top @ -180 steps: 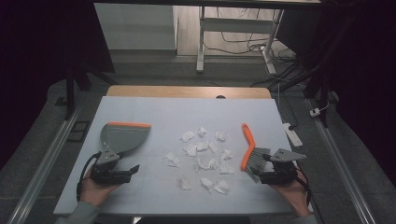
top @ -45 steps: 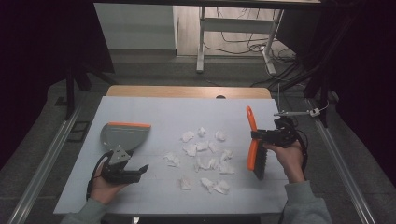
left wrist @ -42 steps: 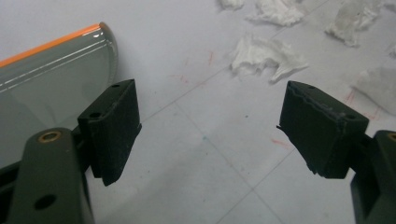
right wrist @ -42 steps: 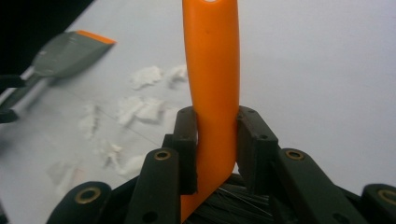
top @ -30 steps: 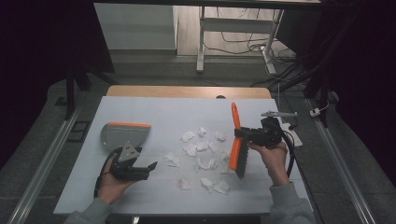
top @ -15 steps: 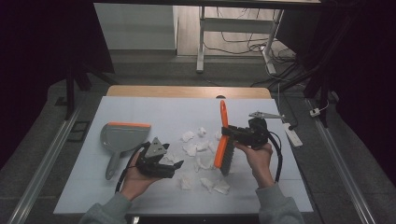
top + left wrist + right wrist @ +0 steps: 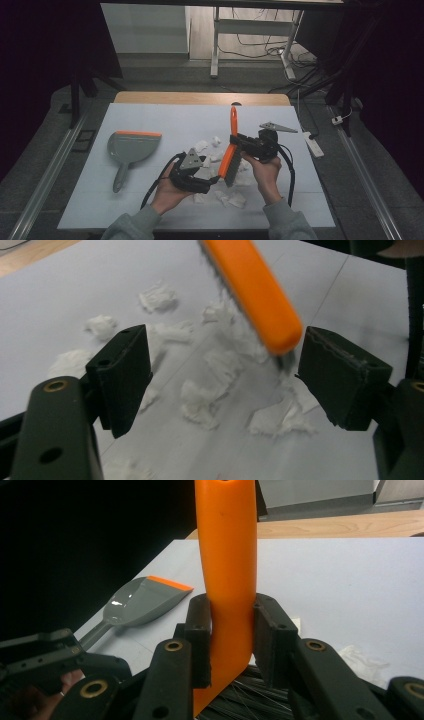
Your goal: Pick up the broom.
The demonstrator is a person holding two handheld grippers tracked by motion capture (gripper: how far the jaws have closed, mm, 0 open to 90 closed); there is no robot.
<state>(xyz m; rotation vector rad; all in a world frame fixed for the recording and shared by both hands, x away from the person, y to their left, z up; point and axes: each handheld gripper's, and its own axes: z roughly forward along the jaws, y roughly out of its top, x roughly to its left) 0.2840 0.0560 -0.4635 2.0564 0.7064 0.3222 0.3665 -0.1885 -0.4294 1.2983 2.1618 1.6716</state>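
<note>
Brush [image 7: 229, 150] clamped in right claw [image 7: 246, 144], left claw [image 7: 207, 181] spread wide beside it.

Right claw: jaws clenched on orange handle of brush, one pad flat against each side, handle upright between them in right gripper view [image 7: 227, 570], dark bristles [image 7: 240, 700] low near the jaw roots. Left claw [image 7: 220, 370]: jaws released, wide apart, gripping nothing; orange brush end hanging between them, close to one jaw, contact not discernible. Brush held above middle of white tabletop [image 7: 190, 120], over scattered crumpled paper scraps [image 7: 200, 400]. Grey dustpan [image 7: 131, 147] with orange lip lying flat at left of tabletop, well apart from both claws.
</note>
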